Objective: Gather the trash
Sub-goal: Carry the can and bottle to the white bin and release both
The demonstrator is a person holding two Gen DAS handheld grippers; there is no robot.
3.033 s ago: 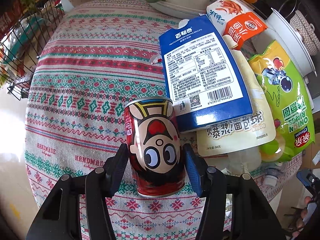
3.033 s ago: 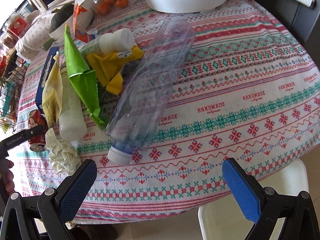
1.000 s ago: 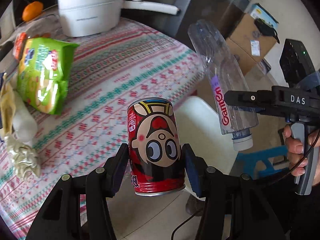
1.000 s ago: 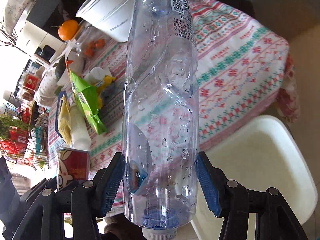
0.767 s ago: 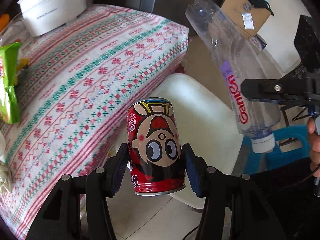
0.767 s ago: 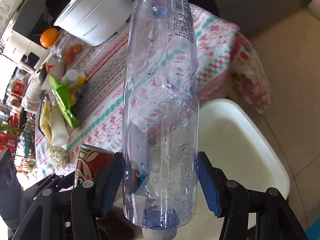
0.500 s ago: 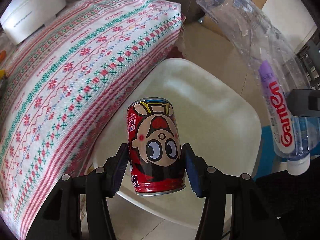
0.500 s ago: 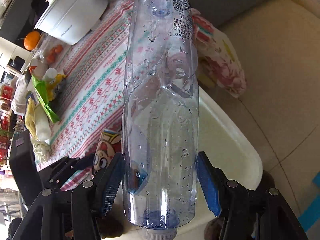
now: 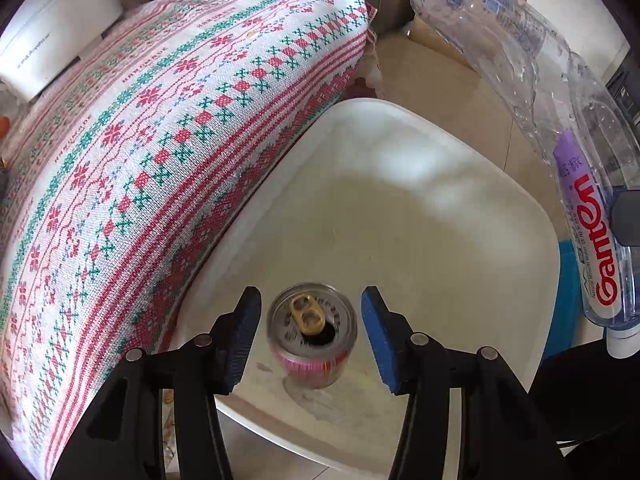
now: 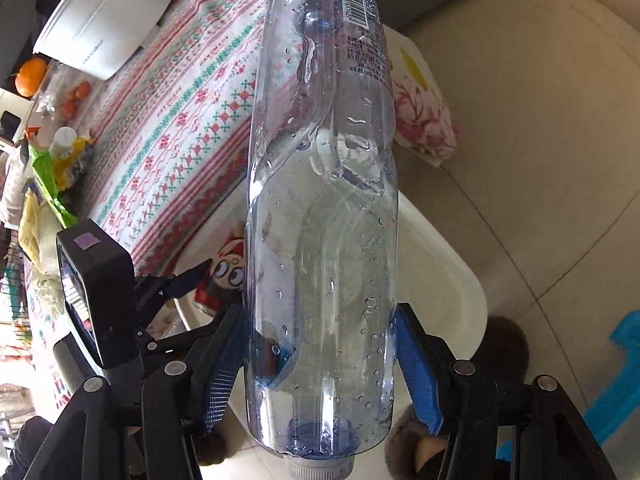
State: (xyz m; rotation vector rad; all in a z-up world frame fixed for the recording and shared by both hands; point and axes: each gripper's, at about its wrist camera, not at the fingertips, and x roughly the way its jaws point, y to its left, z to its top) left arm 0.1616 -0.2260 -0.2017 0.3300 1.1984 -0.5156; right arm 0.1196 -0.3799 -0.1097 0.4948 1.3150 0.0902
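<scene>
the step in hand is judged to be depositing collected trash on the white chair seat [image 9: 420,216] beside the table, which is covered by the patterned tablecloth [image 9: 168,128]. the can [image 9: 312,336] stands upright on the seat, opened top facing up, near the seat's front edge. it sits below and between the blue pads [image 9: 244,336] of the left gripper [image 9: 310,336], and a clear gap is visible on each side. the jaws are therefore partly open and nothing is held; no pad contact is seen. for a clean release, the left gripper is best lifted straight away so the can is not tipped. the right gripper [image 10: 320,360] is closed on the clear plastic bottle [image 10: 324,200], gripped near its capped end, above the seat. the bottle is best lowered beside the can, well apart from it, before being freed.
</scene>
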